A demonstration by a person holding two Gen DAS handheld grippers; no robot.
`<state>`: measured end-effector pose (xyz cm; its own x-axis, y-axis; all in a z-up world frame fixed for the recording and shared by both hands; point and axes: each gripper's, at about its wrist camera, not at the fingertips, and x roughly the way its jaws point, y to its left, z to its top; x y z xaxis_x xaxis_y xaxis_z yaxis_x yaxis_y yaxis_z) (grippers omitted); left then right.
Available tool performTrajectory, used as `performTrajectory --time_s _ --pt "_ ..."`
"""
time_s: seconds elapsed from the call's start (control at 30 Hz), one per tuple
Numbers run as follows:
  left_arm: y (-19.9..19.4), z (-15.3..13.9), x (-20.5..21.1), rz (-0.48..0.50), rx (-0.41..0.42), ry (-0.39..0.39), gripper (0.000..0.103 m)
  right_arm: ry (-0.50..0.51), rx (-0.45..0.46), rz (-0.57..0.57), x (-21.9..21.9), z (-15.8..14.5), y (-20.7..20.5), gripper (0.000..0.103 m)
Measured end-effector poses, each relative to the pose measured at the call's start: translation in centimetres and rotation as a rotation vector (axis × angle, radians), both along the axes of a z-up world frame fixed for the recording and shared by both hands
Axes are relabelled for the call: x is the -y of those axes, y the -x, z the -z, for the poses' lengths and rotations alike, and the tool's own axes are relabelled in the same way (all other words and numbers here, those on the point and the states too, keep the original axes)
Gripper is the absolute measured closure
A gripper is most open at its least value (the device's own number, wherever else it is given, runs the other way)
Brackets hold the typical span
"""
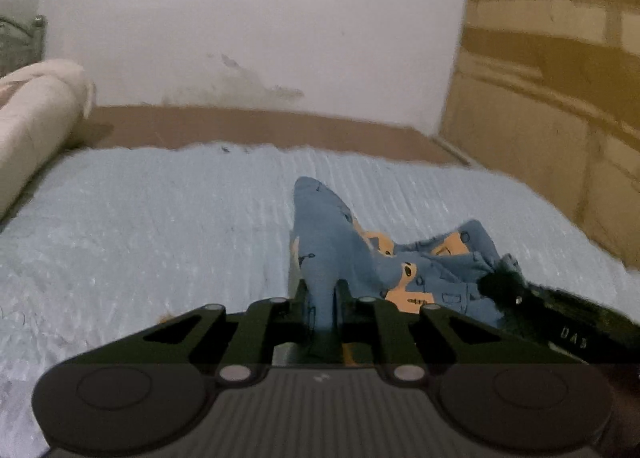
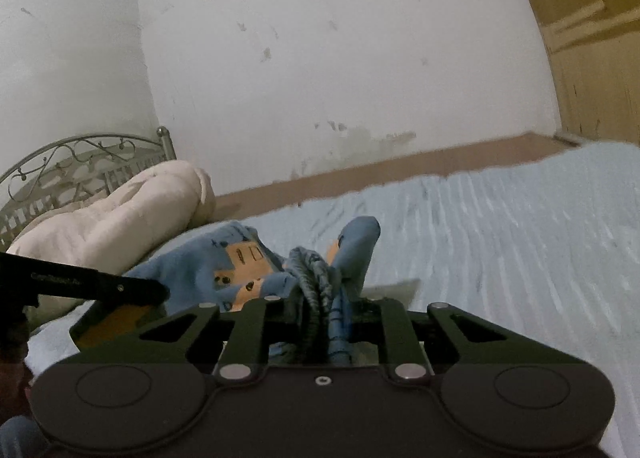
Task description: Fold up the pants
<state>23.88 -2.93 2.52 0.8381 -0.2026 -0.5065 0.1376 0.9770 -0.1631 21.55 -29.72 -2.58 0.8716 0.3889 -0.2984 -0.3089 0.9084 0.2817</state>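
Right, I have both tools clamped on cloth. My left gripper (image 1: 322, 298) is pinched tight on a fold of the small blue cotton pants with orange cartoon patches (image 1: 340, 250), and the fabric rises out of the jaws in a pointed peak above the pale blue ribbed bedspread (image 1: 140, 238). My right gripper (image 2: 324, 310) is closed on a gathered bunch of the same pants (image 2: 224, 262), at what looks like the ruched waistband, with blue cloth squeezed between the jaws and running back towards the camera.

The pants lie crumpled between the two tools, partly lifted off the bedspread (image 2: 500, 238) where each grip holds them and still rumpled in the middle. From the left wrist view I see the right gripper (image 1: 504, 286) coming in from the right edge, its tip buried in the pants. From the right wrist view the left gripper (image 2: 160, 292) reaches in from the left edge, its tip touching the blue cloth.

A rolled cream quilted blanket (image 1: 36, 118) sits at the left end of the bed, and in the right wrist view it (image 2: 112, 218) lies against a grey wrought-metal headboard with scrollwork (image 2: 72, 166). A scuffed white wall (image 1: 260, 26) stands behind the bed, with a brown strip along its foot. A tan wooden wardrobe (image 1: 560, 98) stands at the right.
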Motion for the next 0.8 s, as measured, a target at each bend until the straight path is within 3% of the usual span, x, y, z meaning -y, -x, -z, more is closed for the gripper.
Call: performTrajectory --time_s 0.13,0.23,0.57,0.63,0.7,0.8 --pt "-2.4 0.4 -0.4 -0.088 0.016 0.035 0.091 0.007 0.024 0.007 -0.9 -0.8 -3.2 0.085" --pt "-4.3 1.5 -0.3 -0.138 0.002 0.020 0.091 0.048 0.033 0.004 -2.3 -1.0 -5.6 0.085" --pt "-6.4 3.7 -0.3 -0.154 -0.087 -0.008 0.088 0.113 -0.076 0.007 -3.9 0.9 -9.3 0.085" --pt "-6.5 3.6 -0.5 -0.157 -0.096 -0.011 0.083 0.115 -0.084 0.015 -3.9 0.9 -9.2 0.083" --pt "-6.3 3.4 -0.6 -0.165 -0.103 -0.019 0.061 0.128 -0.081 0.039 -4.0 0.7 -9.1 0.072" --pt "-5.3 2.8 -0.8 -0.166 -0.096 -0.016 0.046 0.130 -0.078 0.063 -3.7 0.5 -8.3 0.061"
